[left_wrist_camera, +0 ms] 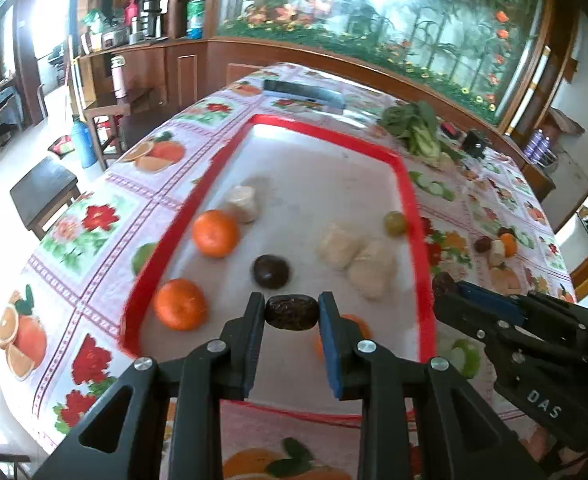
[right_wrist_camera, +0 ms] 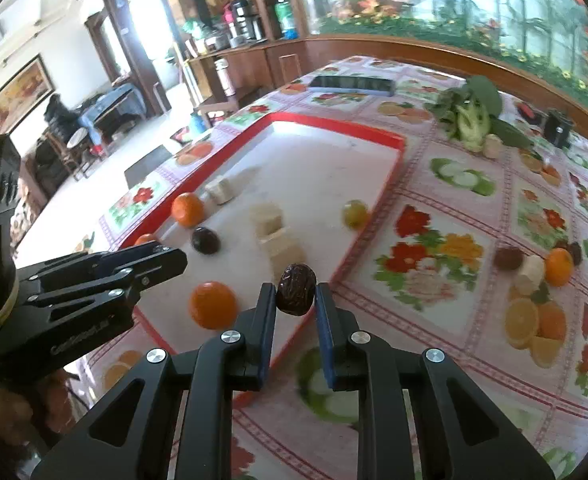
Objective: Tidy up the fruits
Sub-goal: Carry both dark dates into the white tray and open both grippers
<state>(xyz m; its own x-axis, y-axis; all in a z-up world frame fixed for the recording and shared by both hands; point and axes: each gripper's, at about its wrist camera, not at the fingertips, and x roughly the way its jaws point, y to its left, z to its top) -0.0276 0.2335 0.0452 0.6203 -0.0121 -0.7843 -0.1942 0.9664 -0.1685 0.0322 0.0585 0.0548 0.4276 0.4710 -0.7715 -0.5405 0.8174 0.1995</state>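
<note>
A red-rimmed white tray (left_wrist_camera: 407, 184) (right_wrist_camera: 377, 216) lies on the flowered tablecloth. In it are oranges (left_wrist_camera: 215, 233) (right_wrist_camera: 188, 209), a dark round fruit (left_wrist_camera: 271, 271) (right_wrist_camera: 205, 240), pale banana pieces (left_wrist_camera: 357, 258) (right_wrist_camera: 274, 232) and a green fruit (left_wrist_camera: 394, 223) (right_wrist_camera: 354, 213). My left gripper (left_wrist_camera: 292, 314) is shut on a dark wrinkled date (left_wrist_camera: 292, 312) above the tray's near end. My right gripper (right_wrist_camera: 295, 294) is shut on another date (right_wrist_camera: 296, 288) above the tray's near right rim. Each gripper shows in the other's view, the right one (left_wrist_camera: 445, 280) and the left one (right_wrist_camera: 162, 256).
More fruit (right_wrist_camera: 533, 266) (left_wrist_camera: 497, 246) lies on the cloth right of the tray: a dark fruit, a banana piece, an orange. Leafy greens (right_wrist_camera: 469, 116) (left_wrist_camera: 417, 128) and a dark flat case (right_wrist_camera: 351, 85) (left_wrist_camera: 303, 94) lie at the far end. The table edge falls off left.
</note>
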